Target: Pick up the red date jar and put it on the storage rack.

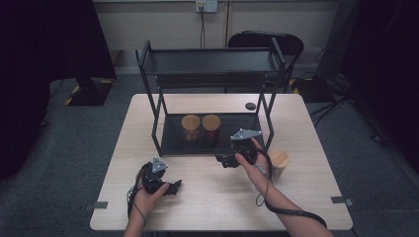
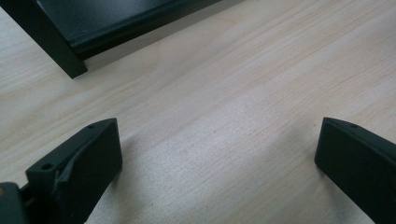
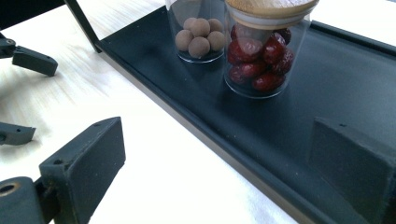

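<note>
Two jars (image 1: pixel 200 127) are already standing on the rack (image 1: pixel 174 143), while the right gripper (image 1: pixel 228 160), spread and empty, is hovering left of the third jar (image 1: pixel 278 162) waiting on the table (image 1: pixel 207 197).

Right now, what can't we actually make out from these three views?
- Third jar: in the high view the right hand covers its left side; its contents can't be told.
- Jar of brown balls: in the right gripper view its lid is cut off by the top edge and the jar of red fruit overlaps it.
- Small dark thing on the table: too small to identify in the high view.
</note>
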